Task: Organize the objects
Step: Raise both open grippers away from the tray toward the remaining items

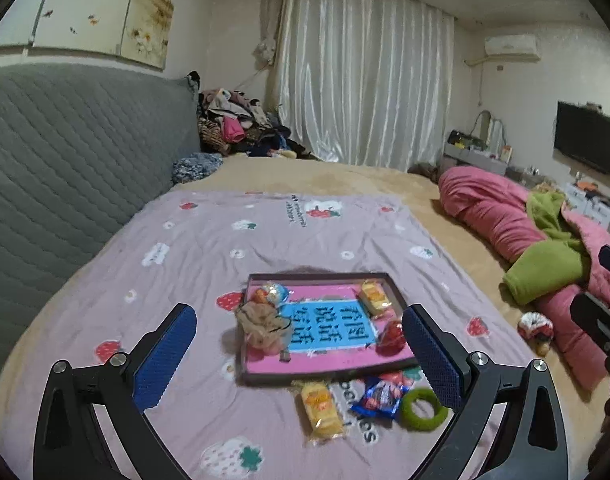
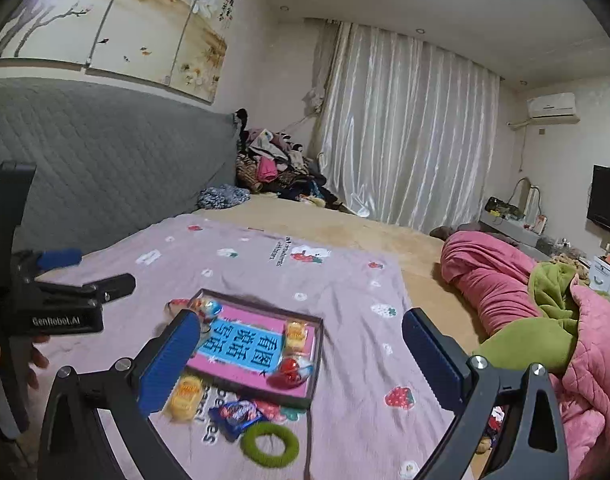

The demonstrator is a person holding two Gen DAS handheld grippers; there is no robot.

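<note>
A dark-rimmed tray (image 1: 321,277) (image 2: 265,305) with a pink and blue card lies on the lilac strawberry sheet. In it are a beige cloth bundle (image 1: 261,324), a colourful egg (image 1: 275,294) (image 2: 209,307), a yellow snack packet (image 1: 375,298) (image 2: 296,334) and a red wrapped piece (image 1: 391,338) (image 2: 291,372). In front of the tray lie another yellow packet (image 1: 321,410) (image 2: 185,398), a blue wrapper (image 1: 379,398) (image 2: 235,416) and a green ring (image 1: 423,408) (image 2: 269,444). My left gripper (image 1: 300,314) hangs above them, open and holding nothing. My right gripper (image 2: 301,320) is also open wide with nothing in it.
A grey quilted headboard (image 1: 73,160) runs along the left. A pink quilt (image 1: 489,208) and green blanket (image 1: 545,268) are heaped on the right, with a small red and white toy (image 1: 535,326) beside them. Clothes (image 1: 241,120) are piled at the back by the curtain.
</note>
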